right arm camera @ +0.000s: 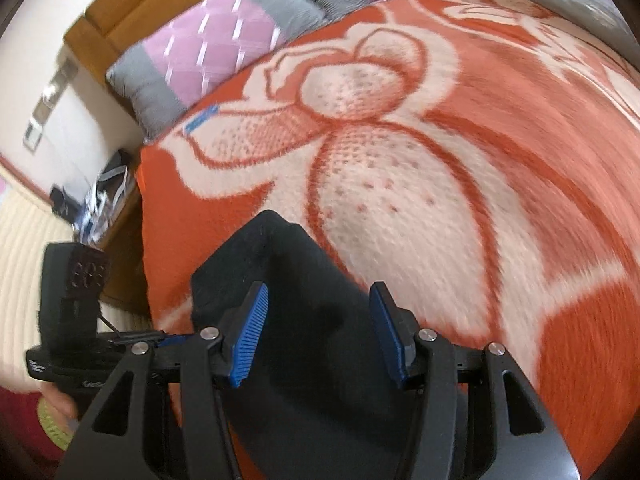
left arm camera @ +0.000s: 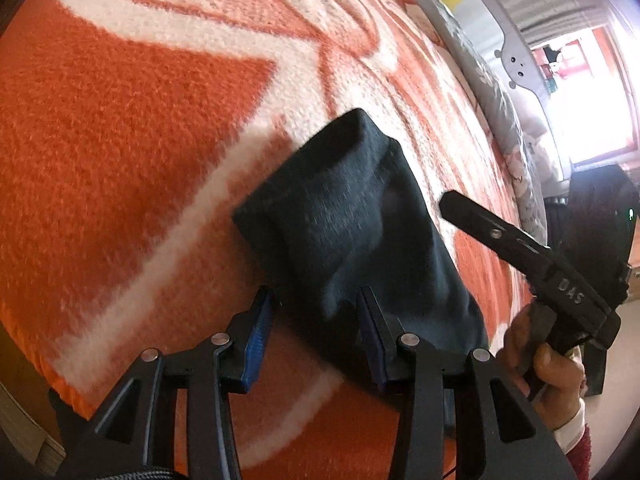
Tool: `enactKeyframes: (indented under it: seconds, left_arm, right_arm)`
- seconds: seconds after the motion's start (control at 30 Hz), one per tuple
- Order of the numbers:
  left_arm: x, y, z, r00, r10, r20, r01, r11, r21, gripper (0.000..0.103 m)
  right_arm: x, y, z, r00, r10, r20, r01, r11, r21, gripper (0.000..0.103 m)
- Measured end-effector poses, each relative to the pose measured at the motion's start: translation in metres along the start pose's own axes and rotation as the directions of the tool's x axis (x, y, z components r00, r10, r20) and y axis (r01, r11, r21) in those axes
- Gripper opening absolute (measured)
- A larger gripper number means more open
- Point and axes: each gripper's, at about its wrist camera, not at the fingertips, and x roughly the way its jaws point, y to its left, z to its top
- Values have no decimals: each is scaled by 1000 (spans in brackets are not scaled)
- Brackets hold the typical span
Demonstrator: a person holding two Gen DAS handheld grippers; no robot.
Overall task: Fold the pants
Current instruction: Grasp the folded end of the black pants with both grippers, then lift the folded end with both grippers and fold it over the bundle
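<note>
The dark pants (left arm camera: 340, 216) lie folded into a narrow bundle on an orange and white flowered blanket (left arm camera: 120, 140). My left gripper (left arm camera: 316, 320) is open, its blue pads (left arm camera: 256, 332) apart over the near end of the bundle. My right gripper (right arm camera: 320, 328) is open too, just above the same dark pants (right arm camera: 296, 280), which run between its fingers. The right gripper's body and the hand holding it show at the right of the left wrist view (left arm camera: 560, 280). Neither gripper holds cloth.
The blanket (right arm camera: 440, 160) covers a bed. Pink and grey pillows (right arm camera: 224, 36) lie at its head against a wooden headboard (right arm camera: 132, 4). A grey patterned quilt (left arm camera: 504, 96) runs along the far side. The left gripper's body (right arm camera: 76, 304) is at the bed's left edge.
</note>
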Motion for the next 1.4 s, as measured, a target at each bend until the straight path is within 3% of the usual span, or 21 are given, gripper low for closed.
enactKeyframes:
  seconds: [0.13,0.23,0.27,0.33,0.47,0.67,0.83,1.07,1.4]
  left_arm:
    - [4,4,3,1000,-3,4,3,1000,-22,41]
    - [6,4,4,1000,16,22,-16,1000,-17,33]
    - [7,4,5,999,25,30,-25,1000,-11,31]
    - [5,4,3,998,38,40,-38,999,8,27]
    - [1,-7,2,998,39,55,-42,998,52,16]
    - [-26,-39,-1,995,-2,96,-9,993,119,14]
    - [-53,-81,-11,989,-69,129,42,979,198,13]
    - [-75,-158,-41,978,-166,123,110,922,372,13]
    - [-51,-253,-97,976,-219,11,174,805,568,13]
  right_arm:
    - [29,8,14,995,-5,-96,-3,997,-82,54]
    - [47,11,17,989,-25,-143,5,991,-137,53]
    - [50,12,17,989,-24,-146,3,989,-147,44]
    - [49,15,18,990,-18,-141,-3,989,-147,35]
    - [34,15,12,995,-8,-102,-7,990,-143,22]
    - [-18,10,3,998,61,22,-59,995,-80,20]
    - [-74,2,-14,984,105,144,-100,994,-35,20]
    - [-150,-26,-60,934,124,335,-151,987,56,20]
    - [-211,-70,-136,857,80,508,-197,964,180,19]
